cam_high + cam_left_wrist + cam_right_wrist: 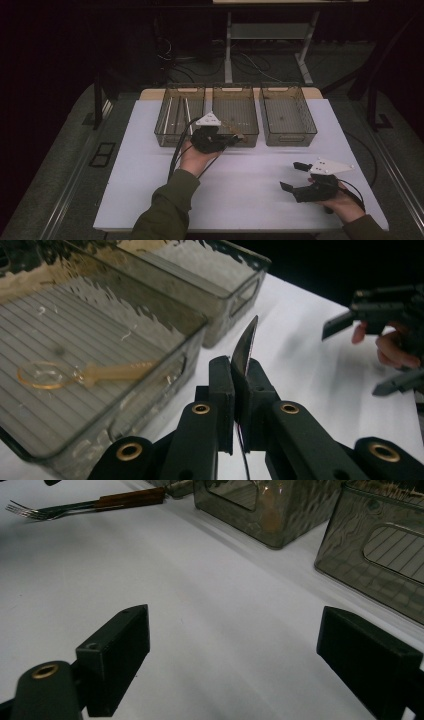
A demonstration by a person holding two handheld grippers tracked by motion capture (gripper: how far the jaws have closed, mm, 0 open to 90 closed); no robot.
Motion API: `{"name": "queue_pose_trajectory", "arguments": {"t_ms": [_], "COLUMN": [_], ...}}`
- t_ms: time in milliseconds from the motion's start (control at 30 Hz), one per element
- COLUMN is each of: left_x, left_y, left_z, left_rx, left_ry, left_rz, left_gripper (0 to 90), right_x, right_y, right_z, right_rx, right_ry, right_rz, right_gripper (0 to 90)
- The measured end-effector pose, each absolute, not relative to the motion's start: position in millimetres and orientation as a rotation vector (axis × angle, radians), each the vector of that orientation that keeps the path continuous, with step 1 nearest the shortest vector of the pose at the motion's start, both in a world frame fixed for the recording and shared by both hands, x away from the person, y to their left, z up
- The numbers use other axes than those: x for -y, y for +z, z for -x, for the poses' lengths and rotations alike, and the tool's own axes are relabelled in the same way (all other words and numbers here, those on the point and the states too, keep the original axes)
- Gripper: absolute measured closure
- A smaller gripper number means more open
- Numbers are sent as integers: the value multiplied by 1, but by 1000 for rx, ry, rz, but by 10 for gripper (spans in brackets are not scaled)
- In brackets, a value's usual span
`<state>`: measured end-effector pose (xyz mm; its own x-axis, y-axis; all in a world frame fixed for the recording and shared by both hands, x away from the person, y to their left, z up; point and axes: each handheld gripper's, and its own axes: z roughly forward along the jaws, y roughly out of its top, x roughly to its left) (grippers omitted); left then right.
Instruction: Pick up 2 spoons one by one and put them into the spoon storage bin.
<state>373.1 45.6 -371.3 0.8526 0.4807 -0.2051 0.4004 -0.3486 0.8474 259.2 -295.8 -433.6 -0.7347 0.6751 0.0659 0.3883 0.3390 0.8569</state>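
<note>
Left gripper (244, 405) clamped on fork (85, 505), long axis level along the table's (150, 200) far edge; right gripper (235, 660) wide open, empty.

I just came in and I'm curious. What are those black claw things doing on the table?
A person holds a gripper in each hand at a white table with three clear bins along its far side. The left gripper is shut on a thin, curved metal utensil, holding it beside the middle bin. A see-through utensil already lies in that bin. The right gripper hangs open and empty near the front of the table. A fork with a wooden handle lies on the table.
</note>
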Motion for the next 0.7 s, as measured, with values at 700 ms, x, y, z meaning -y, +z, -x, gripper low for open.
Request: {"name": "queue_pose_trajectory", "arguments": {"t_ms": [700], "left_x": [-24], "left_y": [-347], "left_z": [-430], "left_rx": [-669], "left_ry": [174], "left_rz": [-1967], "left_gripper": [851], "right_x": [296], "right_y": [-431], "right_z": [-258], "right_rx": [-2300], "right_ry": [1373], "right_rz": [-951], "right_gripper": [134]}}
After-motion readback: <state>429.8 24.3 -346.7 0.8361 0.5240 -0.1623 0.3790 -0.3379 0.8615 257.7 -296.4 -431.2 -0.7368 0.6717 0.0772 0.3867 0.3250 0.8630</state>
